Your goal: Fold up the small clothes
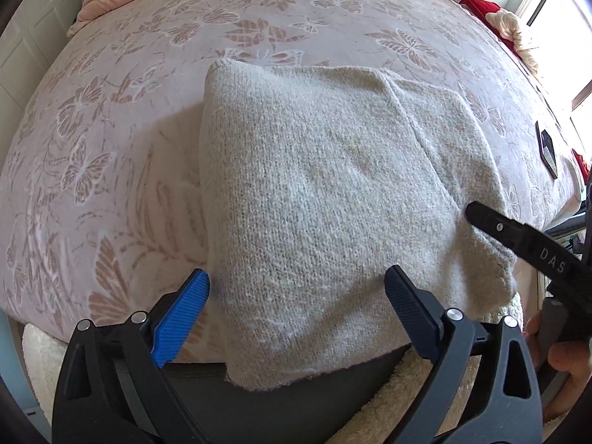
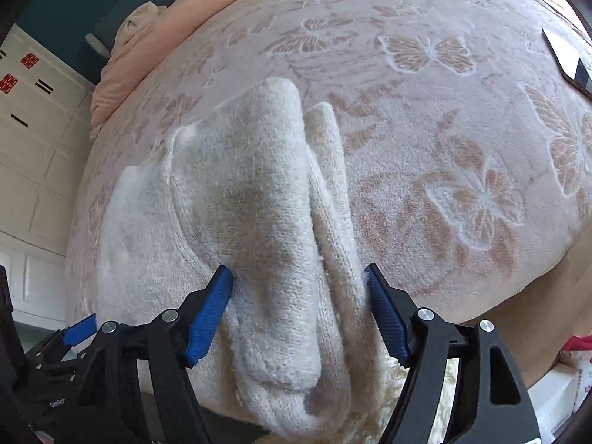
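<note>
Folded knit garment point(image 1: 325, 199) on bed point(image 1: 111, 129); left gripper point(image 1: 298, 285) fingers apart, right gripper point(image 2: 298, 296) fingers apart astride fold; risk: layers slipping, fold unravelling.

The sweater point(image 1: 325, 199) was a soft, fuzzy knit in pale grey-white, its stitches coarse and matt. Under it the bedspread point(image 1: 122, 118) looked plush and velvety, butterflies pressed into the pink pile. The left gripper point(image 1: 296, 288) was matt black plastic with shiny metal pins, and its blue pads point(image 1: 185, 314) were ribbed. A glossy dark phone point(image 1: 547, 148) gleamed.
</note>
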Available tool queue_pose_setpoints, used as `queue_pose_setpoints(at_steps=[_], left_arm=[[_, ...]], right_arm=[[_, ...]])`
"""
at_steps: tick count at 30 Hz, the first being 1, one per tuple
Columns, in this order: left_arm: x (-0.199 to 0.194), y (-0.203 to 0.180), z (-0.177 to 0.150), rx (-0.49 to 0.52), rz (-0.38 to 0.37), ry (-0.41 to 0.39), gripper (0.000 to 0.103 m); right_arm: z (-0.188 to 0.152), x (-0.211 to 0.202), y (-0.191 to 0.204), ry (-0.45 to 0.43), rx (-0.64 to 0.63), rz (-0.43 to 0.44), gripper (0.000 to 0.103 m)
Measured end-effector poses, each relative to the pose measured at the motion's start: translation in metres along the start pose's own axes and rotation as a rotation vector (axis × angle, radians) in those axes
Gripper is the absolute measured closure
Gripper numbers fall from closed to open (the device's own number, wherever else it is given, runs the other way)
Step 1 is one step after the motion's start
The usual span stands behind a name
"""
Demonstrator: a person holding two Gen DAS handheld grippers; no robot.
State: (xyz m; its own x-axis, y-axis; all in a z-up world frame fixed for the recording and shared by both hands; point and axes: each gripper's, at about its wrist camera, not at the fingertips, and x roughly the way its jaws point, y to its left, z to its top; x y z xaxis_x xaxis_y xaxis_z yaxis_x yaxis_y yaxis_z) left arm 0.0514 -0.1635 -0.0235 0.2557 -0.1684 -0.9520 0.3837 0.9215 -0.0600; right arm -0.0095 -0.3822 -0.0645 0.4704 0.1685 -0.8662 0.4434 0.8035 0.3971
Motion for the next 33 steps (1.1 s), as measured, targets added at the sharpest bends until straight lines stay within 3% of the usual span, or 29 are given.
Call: queue_pose_setpoints(at_steps=[6, 10, 12, 13, 15, 17, 20, 22, 24, 30, 33], left_arm=[[0.026, 0.007, 0.009, -0.023, -0.016, 0.044, 0.005], [0.043, 0.016, 0.011, -0.063, -0.099, 0.043, 0.005], [0.051, 0.026, 0.009, -0.088, -0.179, 0.031, 0.005], [0.055, 0.032, 0.008, -0.109, -0.231, 0.032, 0.005], [0.059, 0.044, 0.004, -0.158, -0.318, 0.039, 0.005], [0.056, 0.044, 0.003, -0.147, -0.336, 0.048, 0.007], [0.045, 0.042, 0.004, -0.13, -0.333, 0.064, 0.023], [0.032, 0.041, 0.005, -0.127, -0.341, 0.06, 0.046], [0.016, 0.042, 0.006, -0.113, -0.356, 0.053, 0.052], [-0.037, 0.039, -0.007, -0.061, -0.458, 0.063, 0.057], [-0.07, 0.032, -0.014, -0.013, -0.486, 0.025, 0.058]], right_arm=[[-0.005, 0.014, -0.009, -0.011, 0.041, 0.063, 0.016], [-0.005, 0.018, -0.009, -0.016, 0.035, 0.103, 0.007], [-0.005, 0.019, -0.008, -0.018, 0.03, 0.114, 0.007], [-0.005, 0.019, -0.009, -0.021, 0.031, 0.124, 0.008], [-0.006, 0.018, -0.008, -0.013, 0.029, 0.175, 0.026], [-0.006, 0.015, -0.007, -0.007, 0.045, 0.181, 0.045], [-0.007, 0.0, -0.001, -0.021, 0.074, 0.2, 0.064], [-0.008, -0.017, 0.008, -0.044, 0.061, 0.207, 0.066], [-0.011, -0.035, 0.019, -0.051, 0.049, 0.203, 0.067], [-0.03, -0.1, 0.039, -0.064, 0.038, 0.197, 0.067], [-0.028, -0.133, 0.044, -0.128, 0.052, 0.228, 0.067]])
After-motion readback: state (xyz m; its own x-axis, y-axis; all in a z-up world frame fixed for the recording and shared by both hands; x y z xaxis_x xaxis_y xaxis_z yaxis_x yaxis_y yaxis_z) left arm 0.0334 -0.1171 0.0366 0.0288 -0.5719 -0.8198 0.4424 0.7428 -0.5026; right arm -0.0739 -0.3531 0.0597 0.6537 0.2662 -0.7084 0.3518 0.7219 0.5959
